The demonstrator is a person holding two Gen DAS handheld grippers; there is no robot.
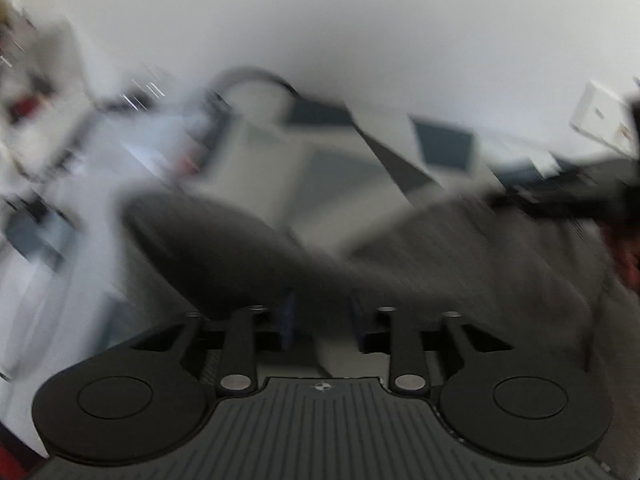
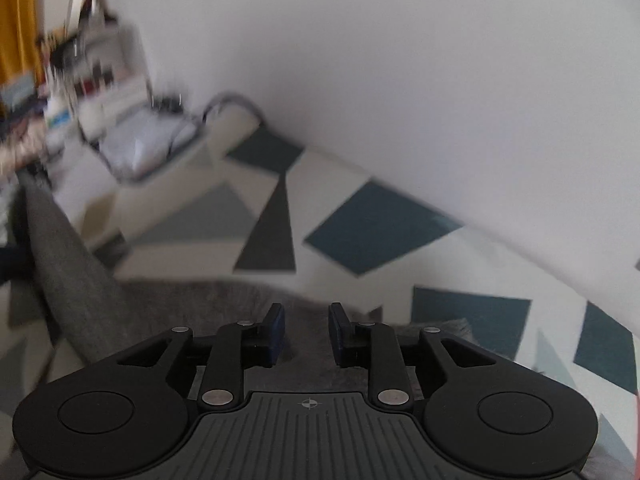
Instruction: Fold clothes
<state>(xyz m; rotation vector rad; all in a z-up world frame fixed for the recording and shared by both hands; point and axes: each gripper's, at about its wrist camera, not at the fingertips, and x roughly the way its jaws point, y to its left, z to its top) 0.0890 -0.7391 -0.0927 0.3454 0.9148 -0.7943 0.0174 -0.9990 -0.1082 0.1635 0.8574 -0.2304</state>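
Both tools spread — left tool and right tool over the grey garment — pinching nothing

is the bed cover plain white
No, the bed cover is white with dark teal and grey geometric patches.

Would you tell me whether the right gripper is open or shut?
Open: the right gripper shows a clear gap between its fingertips, with the grey garment visible through it.
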